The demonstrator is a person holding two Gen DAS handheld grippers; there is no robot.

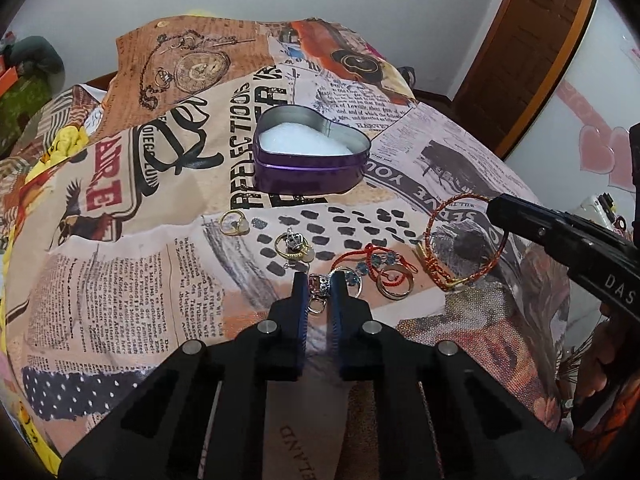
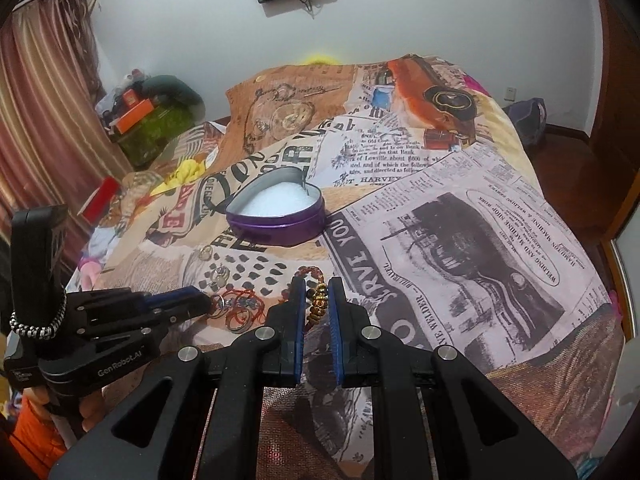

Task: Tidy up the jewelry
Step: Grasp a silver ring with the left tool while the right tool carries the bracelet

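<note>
On a bed covered with a newspaper-print collage bedspread, the left hand-held gripper is pinched narrow on a small silver ring with a jewelled top, which sits right between its blue-padded fingertips at the near edge of a scatter of jewelry. Just right of those tips lie blue-stone pieces on a red cord bracelet and a pair of plain gold-toned rings; just beyond them sits a gold ring cluster with a silver charm, and further left a gold ring with a pale stone.

The right hand-held gripper is closed narrow on the gold-beaded clasp section of a red-and-gold braided bangle, whose loop hangs from its tips to the right of the pile.

A purple heart-shaped tin with white foam lining stands open well beyond both grippers, apart from all the pieces.
</note>
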